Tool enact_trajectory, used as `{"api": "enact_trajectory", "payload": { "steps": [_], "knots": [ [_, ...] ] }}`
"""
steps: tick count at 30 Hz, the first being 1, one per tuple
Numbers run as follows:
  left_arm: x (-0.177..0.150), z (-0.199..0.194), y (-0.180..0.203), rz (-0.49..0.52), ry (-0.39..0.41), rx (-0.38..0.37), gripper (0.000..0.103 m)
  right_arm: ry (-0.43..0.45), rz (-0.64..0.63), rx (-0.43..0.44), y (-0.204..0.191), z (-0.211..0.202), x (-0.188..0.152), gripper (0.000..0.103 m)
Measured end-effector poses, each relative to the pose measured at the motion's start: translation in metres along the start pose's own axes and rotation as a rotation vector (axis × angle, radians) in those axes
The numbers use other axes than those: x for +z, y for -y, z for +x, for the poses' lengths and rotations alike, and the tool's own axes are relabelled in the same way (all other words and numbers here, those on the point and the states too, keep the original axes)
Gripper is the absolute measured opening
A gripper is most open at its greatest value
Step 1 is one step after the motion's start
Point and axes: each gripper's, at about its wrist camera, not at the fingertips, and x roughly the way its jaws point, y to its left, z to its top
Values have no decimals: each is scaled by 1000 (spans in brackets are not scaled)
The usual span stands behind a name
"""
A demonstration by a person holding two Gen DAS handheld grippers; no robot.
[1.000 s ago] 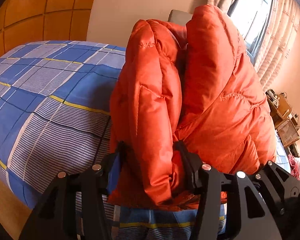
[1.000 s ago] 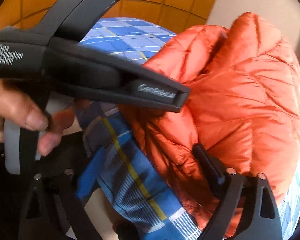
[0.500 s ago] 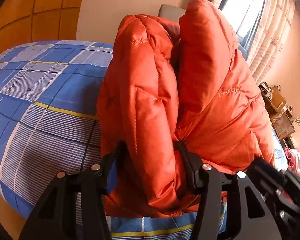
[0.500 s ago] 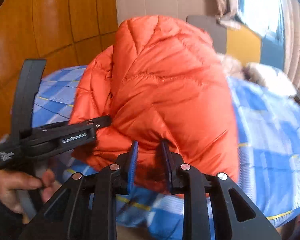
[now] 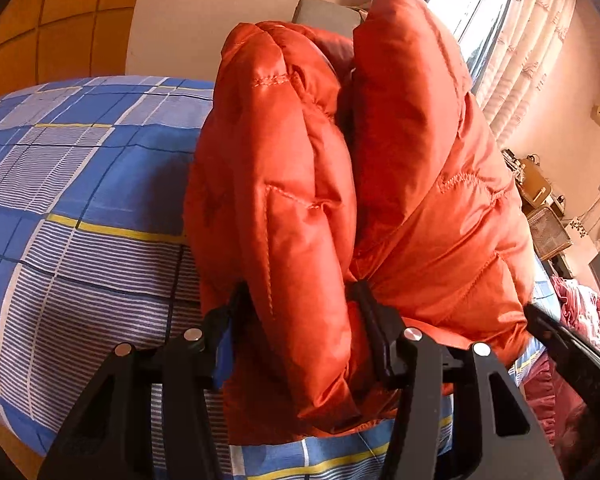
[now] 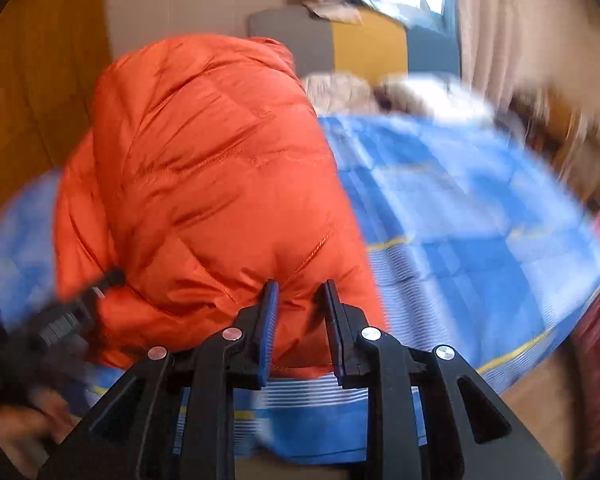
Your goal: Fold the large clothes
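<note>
An orange puffer jacket (image 5: 380,184) lies bunched in thick folds on a blue checked bed (image 5: 80,184). My left gripper (image 5: 298,300) is shut on a thick fold at the jacket's near edge. In the right wrist view the jacket (image 6: 204,184) sits on the left of the bed (image 6: 460,208). My right gripper (image 6: 298,296) stands at the jacket's near edge with its jaws a little apart around a bit of the fabric; the view is blurred, so I cannot tell whether it grips. The other gripper (image 6: 80,304) shows at the left edge.
A wooden headboard wall (image 5: 52,28) stands behind the bed. A window with curtains (image 5: 512,40) is at the right. A red heap of cloth (image 5: 576,344) lies beside the bed's right side. A grey and yellow box (image 6: 340,40) stands at the bed's far end.
My right gripper has swung from the left side round to the jacket's near edge and its jaws have narrowed. My left gripper has kept its hold while the jacket shifted slightly.
</note>
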Motion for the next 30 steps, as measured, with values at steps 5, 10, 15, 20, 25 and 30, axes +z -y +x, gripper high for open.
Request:
{"api": "enact_trajectory", "payload": {
  "steps": [5,10,15,20,25,30],
  "knots": [
    [2,0,-4,18,-8,-4,51,-19,51,-13,-19,16,-9,24],
    [2,0,-6,43,-19,-15,50,0,33,-68,-30,23,-32,24],
    [1,-4,-14,6,-17,-37,50,-23,36,-50,-33,28,-27,24],
    [0,-13,-19,-29,9,-56,47,-23,13,-64,-48,29,-25,24],
    [-1,-23,-29,-56,23,-80,47,-95,-85,-85,-47,24,-1,24],
    [3,-18,-19,-23,18,-82,47,249,-393,-396,-56,-29,-3,24]
  ]
}}
